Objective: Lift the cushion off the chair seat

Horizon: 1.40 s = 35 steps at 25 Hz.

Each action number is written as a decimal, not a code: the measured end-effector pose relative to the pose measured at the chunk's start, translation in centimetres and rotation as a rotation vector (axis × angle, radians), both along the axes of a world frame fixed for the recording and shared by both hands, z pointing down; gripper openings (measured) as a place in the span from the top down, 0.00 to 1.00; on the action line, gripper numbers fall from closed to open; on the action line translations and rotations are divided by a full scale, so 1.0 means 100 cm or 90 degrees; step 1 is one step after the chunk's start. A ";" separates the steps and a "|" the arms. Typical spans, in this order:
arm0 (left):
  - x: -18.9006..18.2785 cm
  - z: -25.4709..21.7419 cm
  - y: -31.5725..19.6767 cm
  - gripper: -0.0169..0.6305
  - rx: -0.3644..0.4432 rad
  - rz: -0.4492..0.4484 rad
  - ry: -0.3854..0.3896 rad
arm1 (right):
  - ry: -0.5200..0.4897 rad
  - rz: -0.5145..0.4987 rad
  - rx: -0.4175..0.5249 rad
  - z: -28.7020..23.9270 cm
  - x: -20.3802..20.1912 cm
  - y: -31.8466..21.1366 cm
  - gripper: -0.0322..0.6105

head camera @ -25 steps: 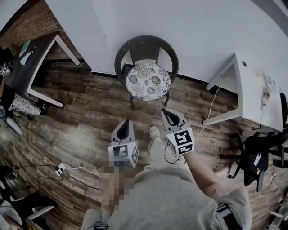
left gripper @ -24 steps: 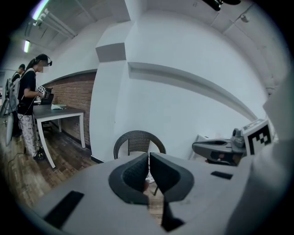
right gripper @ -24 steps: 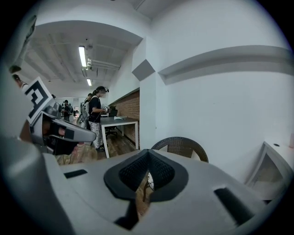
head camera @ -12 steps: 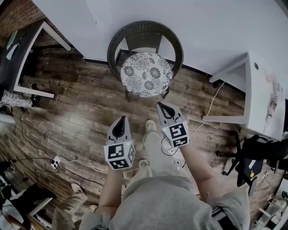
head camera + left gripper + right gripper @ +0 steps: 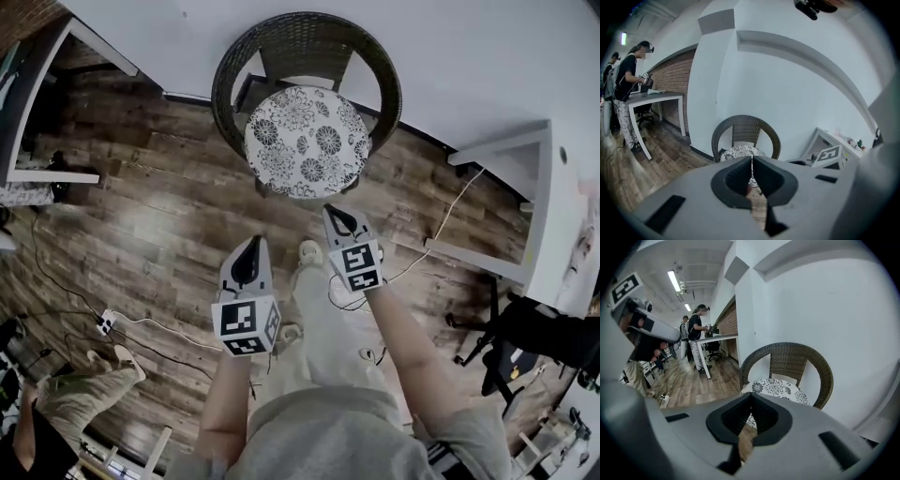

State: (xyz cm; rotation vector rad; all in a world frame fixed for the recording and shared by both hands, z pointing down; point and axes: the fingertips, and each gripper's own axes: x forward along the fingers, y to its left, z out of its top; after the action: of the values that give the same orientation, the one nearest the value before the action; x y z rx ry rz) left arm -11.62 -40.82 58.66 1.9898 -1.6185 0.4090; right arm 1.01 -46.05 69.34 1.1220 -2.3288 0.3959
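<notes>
The cushion (image 5: 305,141), round and white with a dark flower print, lies flat on the seat of the wicker chair (image 5: 307,39), filling the seat inside the curved back and arms. Nothing touches it. In the left gripper view the cushion (image 5: 739,151) shows just above the jaw tips, with the chair (image 5: 745,123) back rising behind it against a white wall. The right gripper view shows the same cushion (image 5: 779,387) and chair (image 5: 799,357) from slightly to the side. The right gripper (image 5: 336,218) is the nearer of the two. In the head view its tip lies just short of the seat's front edge, though how high it hangs above the seat is hard to judge from that steep angle. The left gripper (image 5: 250,251) is further back and to the left, over the wooden floor (image 5: 159,216), apart from the chair. Both grippers point toward the chair. The left gripper (image 5: 751,163) has its jaws pressed together at the tips with nothing between them, and the right gripper (image 5: 750,400) is likewise closed and empty. A pale shoe (image 5: 308,251) rests on the floor between the two grippers. A white table (image 5: 548,234) stands to the right of the chair, and a cable (image 5: 441,230) trails across the floor near its leg. Off to the left, a person (image 5: 627,89) stands at a desk (image 5: 658,96) by a brick wall.
</notes>
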 end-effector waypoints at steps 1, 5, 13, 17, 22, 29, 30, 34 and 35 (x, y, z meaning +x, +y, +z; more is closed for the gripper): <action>0.001 0.007 -0.003 0.96 -0.004 0.000 0.000 | 0.005 -0.002 -0.008 0.013 0.000 -0.003 0.95; 0.004 0.029 -0.015 0.96 -0.020 -0.002 0.002 | 0.026 -0.011 -0.046 0.062 0.001 -0.015 0.95; 0.004 0.068 -0.039 0.96 -0.043 -0.007 0.005 | 0.071 -0.062 -0.122 0.148 -0.006 -0.027 0.88; 0.006 0.088 -0.046 0.96 -0.057 -0.005 0.004 | 0.100 -0.094 -0.164 0.183 -0.006 -0.027 0.83; 0.006 0.109 -0.052 0.96 -0.071 -0.004 0.000 | 0.121 -0.113 -0.192 0.218 -0.006 -0.030 0.78; 0.004 0.127 -0.057 0.96 -0.081 -0.007 0.000 | 0.146 -0.133 -0.228 0.254 -0.009 -0.029 0.74; 0.004 0.128 -0.058 0.96 -0.082 -0.010 0.002 | 0.151 -0.136 -0.230 0.258 -0.010 -0.029 0.73; 0.002 0.133 -0.062 0.96 -0.086 -0.018 0.007 | 0.167 -0.144 -0.206 0.265 -0.011 -0.033 0.74; 0.002 0.134 -0.062 0.96 -0.087 -0.019 0.007 | 0.171 -0.146 -0.197 0.266 -0.011 -0.033 0.74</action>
State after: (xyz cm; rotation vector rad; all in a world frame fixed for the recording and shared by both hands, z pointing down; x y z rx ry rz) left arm -11.43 -46.99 72.08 1.8615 -1.5680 0.4831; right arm -0.10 -49.35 95.89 0.7045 -2.0442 0.4687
